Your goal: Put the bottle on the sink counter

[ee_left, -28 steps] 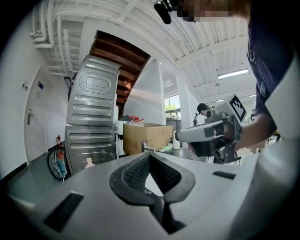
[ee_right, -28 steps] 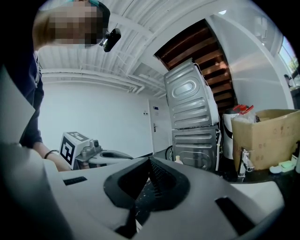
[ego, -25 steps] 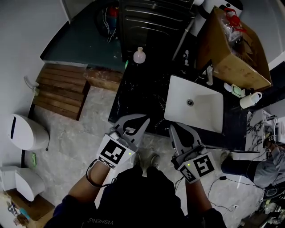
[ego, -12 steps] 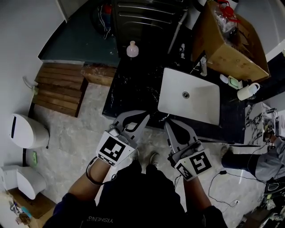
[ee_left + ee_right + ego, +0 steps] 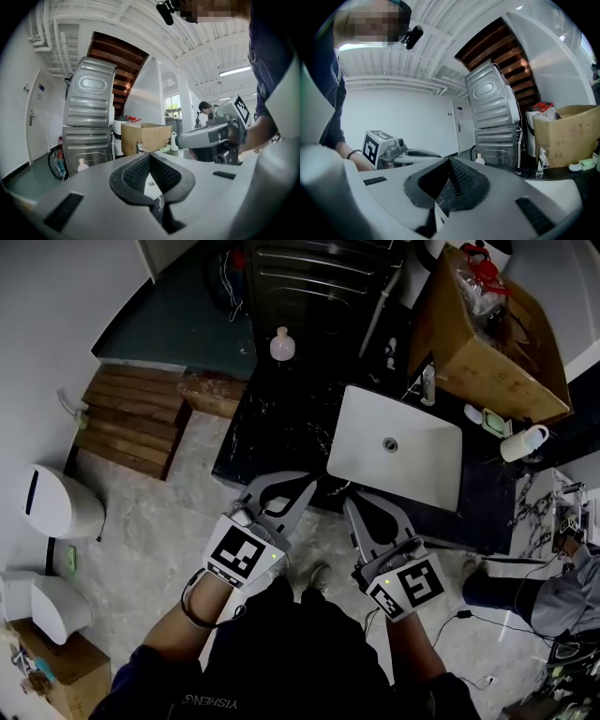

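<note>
The small pale pink bottle [image 5: 282,344] stands upright at the back left of the black marble sink counter [image 5: 272,427]. It also shows as a small bottle [image 5: 82,164] in the left gripper view and as the same bottle [image 5: 479,160] in the right gripper view. My left gripper [image 5: 310,486] is shut and empty at the counter's front edge, far from the bottle. Beside it, my right gripper [image 5: 348,506] is shut and empty just in front of the white sink basin [image 5: 356,460]. Both point roughly level toward the counter.
A steel washer stack [image 5: 314,277] stands behind the bottle. A cardboard box [image 5: 487,343], faucet [image 5: 428,385], soap dish [image 5: 494,420] and white jug [image 5: 523,442] sit at the counter's right. Wooden steps [image 5: 131,423] and a white bin [image 5: 56,507] are on the floor at left.
The view has shifted a little as the person moved. The left gripper has slid slightly toward the sink. Both grippers stay shut and the bottle has not moved.
</note>
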`<control>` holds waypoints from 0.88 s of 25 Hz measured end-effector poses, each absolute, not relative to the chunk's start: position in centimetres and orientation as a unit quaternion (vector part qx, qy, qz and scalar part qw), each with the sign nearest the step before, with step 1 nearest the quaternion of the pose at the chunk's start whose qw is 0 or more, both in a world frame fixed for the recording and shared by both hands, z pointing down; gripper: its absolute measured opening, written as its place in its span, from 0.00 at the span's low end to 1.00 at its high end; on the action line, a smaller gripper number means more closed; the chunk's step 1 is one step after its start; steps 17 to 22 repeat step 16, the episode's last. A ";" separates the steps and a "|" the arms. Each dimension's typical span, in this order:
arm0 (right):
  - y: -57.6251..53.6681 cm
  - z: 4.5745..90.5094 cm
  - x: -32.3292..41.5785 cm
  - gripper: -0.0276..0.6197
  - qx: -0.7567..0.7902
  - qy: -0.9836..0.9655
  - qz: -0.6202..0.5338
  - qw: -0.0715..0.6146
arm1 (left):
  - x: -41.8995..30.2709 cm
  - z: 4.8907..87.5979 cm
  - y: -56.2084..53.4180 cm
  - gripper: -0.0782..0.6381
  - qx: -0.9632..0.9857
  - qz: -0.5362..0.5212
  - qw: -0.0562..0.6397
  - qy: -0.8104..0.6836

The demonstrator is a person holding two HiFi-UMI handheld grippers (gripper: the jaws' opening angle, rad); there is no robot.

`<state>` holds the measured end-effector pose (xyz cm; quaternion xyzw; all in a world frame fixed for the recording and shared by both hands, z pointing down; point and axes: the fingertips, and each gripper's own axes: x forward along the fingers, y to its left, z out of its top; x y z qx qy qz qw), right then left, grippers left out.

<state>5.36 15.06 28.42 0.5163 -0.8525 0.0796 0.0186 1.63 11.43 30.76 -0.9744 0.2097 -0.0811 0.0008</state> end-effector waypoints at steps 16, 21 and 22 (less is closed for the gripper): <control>16.5 28.0 5.9 0.08 0.495 -0.866 0.076 0.023 | 2.6 30.0 12.8 0.12 -0.971 -0.084 0.010 0.224; 16.5 28.0 5.9 0.08 0.495 -0.866 0.076 0.023 | 2.6 30.0 12.8 0.12 -0.971 -0.084 0.010 0.224; 16.5 28.0 5.9 0.08 0.495 -0.866 0.076 0.023 | 2.6 30.0 12.8 0.12 -0.971 -0.084 0.010 0.224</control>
